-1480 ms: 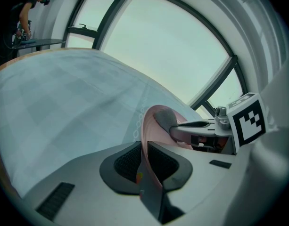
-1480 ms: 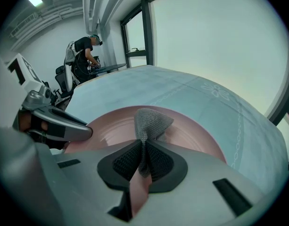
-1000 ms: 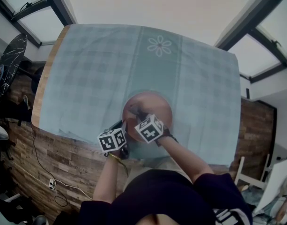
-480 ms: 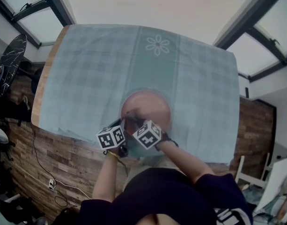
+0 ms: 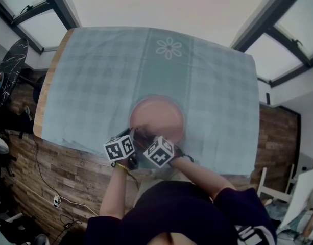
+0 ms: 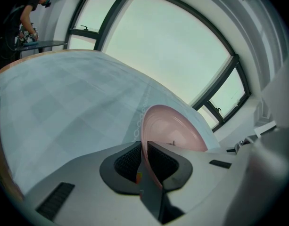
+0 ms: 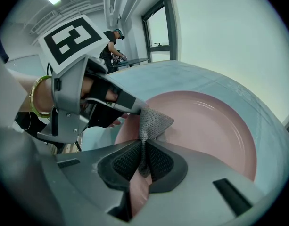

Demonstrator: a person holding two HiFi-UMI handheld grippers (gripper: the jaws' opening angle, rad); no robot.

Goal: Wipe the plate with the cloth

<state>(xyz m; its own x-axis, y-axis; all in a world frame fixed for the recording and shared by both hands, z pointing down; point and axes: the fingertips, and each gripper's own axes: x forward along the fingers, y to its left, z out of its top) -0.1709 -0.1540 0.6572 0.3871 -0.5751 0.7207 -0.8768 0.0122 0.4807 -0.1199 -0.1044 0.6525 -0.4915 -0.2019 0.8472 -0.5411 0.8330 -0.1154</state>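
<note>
The person's two arms reach forward from a dark top [image 5: 182,213], and there is a thin gold bracelet [image 7: 34,94] on the left wrist. The left gripper [image 6: 145,160] is the grey tool in the left hand, with a black and white marker cube [image 5: 119,148] on it. Its two jaws are pinched tight on the near rim of the round pink plate [image 5: 159,117], and the plate's edge sits right between the dark pads. The right gripper [image 7: 143,160] is just beside it, on the right. Its jaws are squeezed together on a small grey woven cloth [image 7: 152,121]. The cloth sticks up out of the jaws and its loose end lies against the near part of the plate, right by the tip of the left gripper. The plate lies on a pale blue checked tablecloth [image 5: 95,80], near the side closest to the person. Farther across, the tablecloth has a white flower [image 5: 169,48] printed on it. A strip of light wooden table edge [image 5: 45,96] shows at the left side. Far away, by the big windows [image 6: 168,41], another person [image 7: 112,45] stands at a different table
</note>
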